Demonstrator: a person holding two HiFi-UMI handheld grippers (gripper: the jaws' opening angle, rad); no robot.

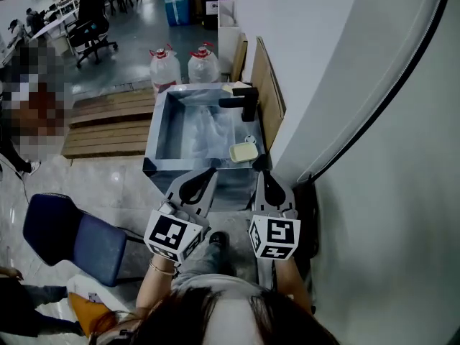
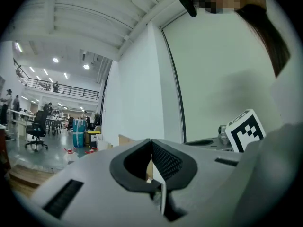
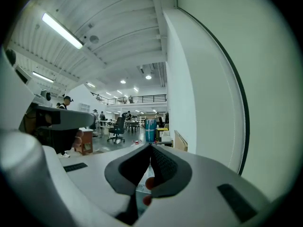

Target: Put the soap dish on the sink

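Seeing the soap dish (image 1: 244, 152) in the head view: pale yellow, shallow, a rounded rectangle lying flat. It sits at the near right corner of the sink (image 1: 164, 128), a square metal basin against the white wall. I can't tell if it rests on the rim or just inside the basin. Its long axis runs roughly left-right across the sink's width, with the right end angled slightly away from me. The black faucet (image 1: 241, 100) is on the far right side, well apart from the dish. The left gripper (image 1: 211, 170) and right gripper (image 1: 263, 172) are both held at the sink's near edge, tips pointing toward the basin. The right one is nearer the dish but not touching it. Each gripper's own view shows its jaws fully together with nothing held. Two water bottles (image 1: 165, 67) stand on the floor beyond the sink, and a blue chair (image 1: 72, 237) is to my left.
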